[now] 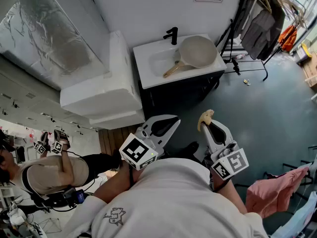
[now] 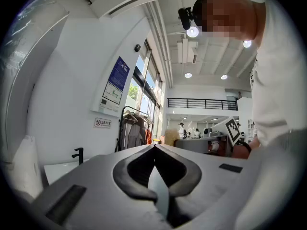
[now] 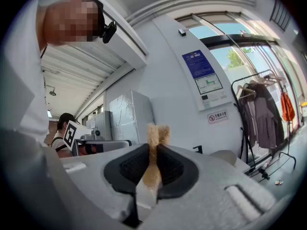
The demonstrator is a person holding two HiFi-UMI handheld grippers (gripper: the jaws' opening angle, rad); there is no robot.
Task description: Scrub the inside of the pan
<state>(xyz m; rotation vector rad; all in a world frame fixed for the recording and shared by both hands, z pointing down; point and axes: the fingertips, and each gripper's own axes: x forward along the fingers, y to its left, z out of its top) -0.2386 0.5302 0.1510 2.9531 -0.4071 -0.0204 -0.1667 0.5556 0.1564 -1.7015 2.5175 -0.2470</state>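
Note:
A beige pan [image 1: 198, 51] with a wooden handle [image 1: 171, 70] lies across the white sink [image 1: 153, 63], by a black faucet [image 1: 172, 34]. It is far ahead of both grippers, which are held close to my chest. My left gripper [image 1: 173, 119] is shut with nothing in it, and its jaws meet in the left gripper view [image 2: 154, 148]. My right gripper [image 1: 206, 122] is shut on a tan sponge [image 1: 205, 116]. In the right gripper view the sponge [image 3: 156, 137] sticks up past the jaws of that gripper [image 3: 154, 146], and the pan [image 3: 224, 157] shows small beyond.
The sink sits on a dark cabinet [image 1: 178, 90]. White foam blocks [image 1: 101, 95] lie to its left, under a foil-wrapped slab [image 1: 54, 38]. A clothes rack [image 1: 267, 14] stands at the right. Another person [image 1: 44, 175] with grippers is at the lower left. Pink cloth [image 1: 280, 187] lies at the lower right.

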